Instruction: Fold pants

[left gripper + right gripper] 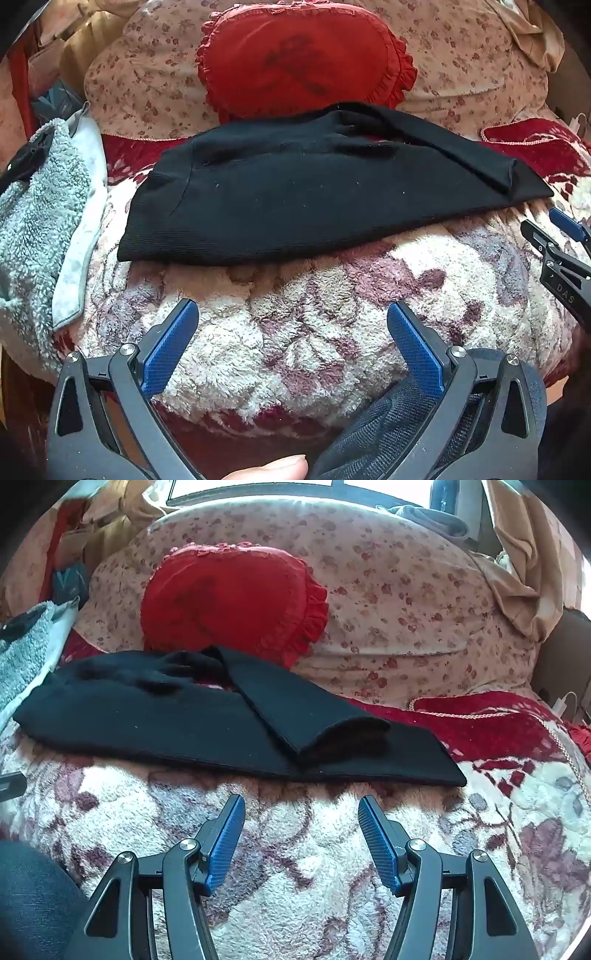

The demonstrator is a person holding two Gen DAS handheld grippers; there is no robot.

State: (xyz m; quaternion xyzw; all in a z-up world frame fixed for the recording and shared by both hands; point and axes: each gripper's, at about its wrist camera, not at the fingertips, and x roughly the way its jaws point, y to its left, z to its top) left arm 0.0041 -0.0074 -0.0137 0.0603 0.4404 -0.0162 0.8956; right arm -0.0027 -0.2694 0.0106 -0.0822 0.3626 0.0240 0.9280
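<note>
Black pants (303,195) lie folded lengthwise across a fluffy floral blanket (295,325); in the right wrist view the pants (207,723) show one leg end lying over the other. My left gripper (291,314) is open and empty, hovering over the blanket short of the pants' near edge. My right gripper (301,808) is open and empty, just short of the pants' near edge. The right gripper also shows at the right edge of the left wrist view (565,236).
A red frilled heart cushion (299,62) leans on a floral pillow (406,602) behind the pants. A grey fluffy towel (40,206) lies at the left. A red velvet cover (491,720) lies at the right. A thumb (273,470) shows at the bottom.
</note>
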